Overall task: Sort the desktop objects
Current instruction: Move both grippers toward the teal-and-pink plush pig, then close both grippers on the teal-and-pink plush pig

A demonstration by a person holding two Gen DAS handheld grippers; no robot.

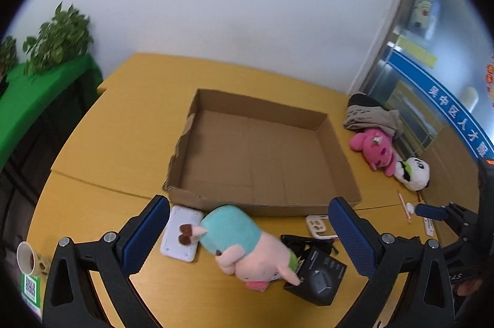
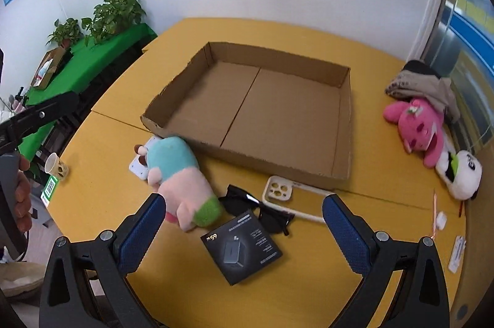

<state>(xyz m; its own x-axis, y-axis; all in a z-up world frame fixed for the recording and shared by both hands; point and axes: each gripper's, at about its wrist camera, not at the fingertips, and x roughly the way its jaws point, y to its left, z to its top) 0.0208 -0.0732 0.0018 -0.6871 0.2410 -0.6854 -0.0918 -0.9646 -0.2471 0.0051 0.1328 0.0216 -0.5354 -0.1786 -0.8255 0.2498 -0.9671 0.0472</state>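
We find both grippers raised above the yellow counter (image 2: 102, 139), each looking down and forward toward the open cardboard box (image 2: 278, 99) at mid-frame. The left gripper (image 1: 247, 238) has its blue-padded fingers set wide apart, holding nothing; the teal and pink plush toy (image 1: 237, 244) lies on the counter between them in the lower centre of the left view, resting partly on a white flat device (image 1: 180, 232) and against the black carton (image 1: 318, 275). The right gripper (image 2: 244, 230) is likewise spread wide and grips nothing; the black carton (image 2: 242, 251) sits between its fingers at the lower centre of the right view, with black sunglasses (image 2: 256, 207) and a white phone case (image 2: 284, 192) just beyond it. A pink plush (image 2: 420, 127) and a panda plush (image 2: 463, 173) lie touching at the right edge. A paper cup (image 2: 55, 167) stands at the left.
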